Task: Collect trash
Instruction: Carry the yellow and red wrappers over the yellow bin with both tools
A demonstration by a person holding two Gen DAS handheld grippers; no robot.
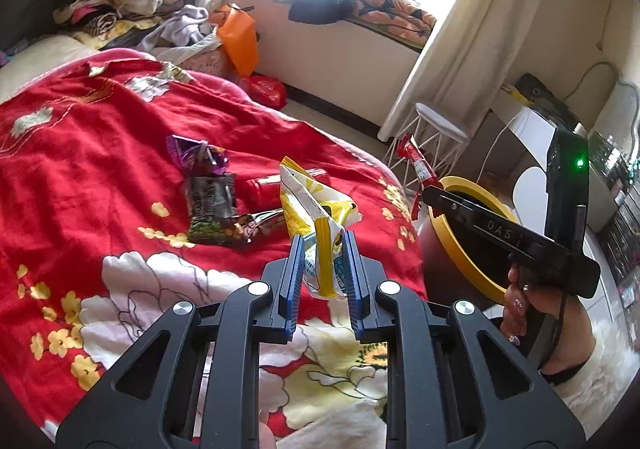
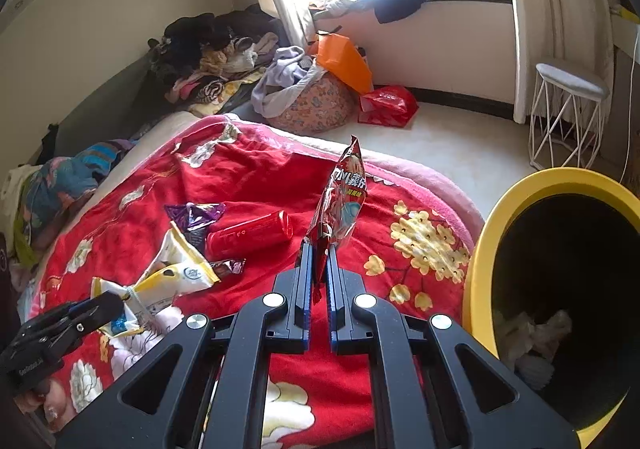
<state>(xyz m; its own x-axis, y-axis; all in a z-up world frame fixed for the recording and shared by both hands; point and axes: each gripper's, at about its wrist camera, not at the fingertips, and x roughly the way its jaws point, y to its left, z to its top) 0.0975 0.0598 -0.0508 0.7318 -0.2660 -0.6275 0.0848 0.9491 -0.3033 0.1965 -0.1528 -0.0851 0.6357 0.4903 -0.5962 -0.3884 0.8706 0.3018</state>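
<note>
My left gripper (image 1: 323,239) is shut on a crumpled yellow-and-white snack bag (image 1: 308,201), held just above the red flowered blanket (image 1: 100,169). The right wrist view shows that gripper (image 2: 108,305) and the bag (image 2: 172,277) at lower left. My right gripper (image 2: 319,249) is shut on a red snack wrapper (image 2: 344,193) that stands upright, left of the yellow-rimmed bin (image 2: 480,269). Still lying on the blanket are a purple wrapper (image 1: 196,157), a dark brown wrapper (image 1: 212,201) and a red can (image 2: 248,237).
The bin holds some pale crumpled scraps (image 2: 536,333) at its bottom. A white wire stool (image 2: 568,121) stands by the curtain. An orange bag (image 2: 340,61) and a red bag (image 2: 386,105) lie past the bed. Clothes (image 2: 212,53) are piled at the wall.
</note>
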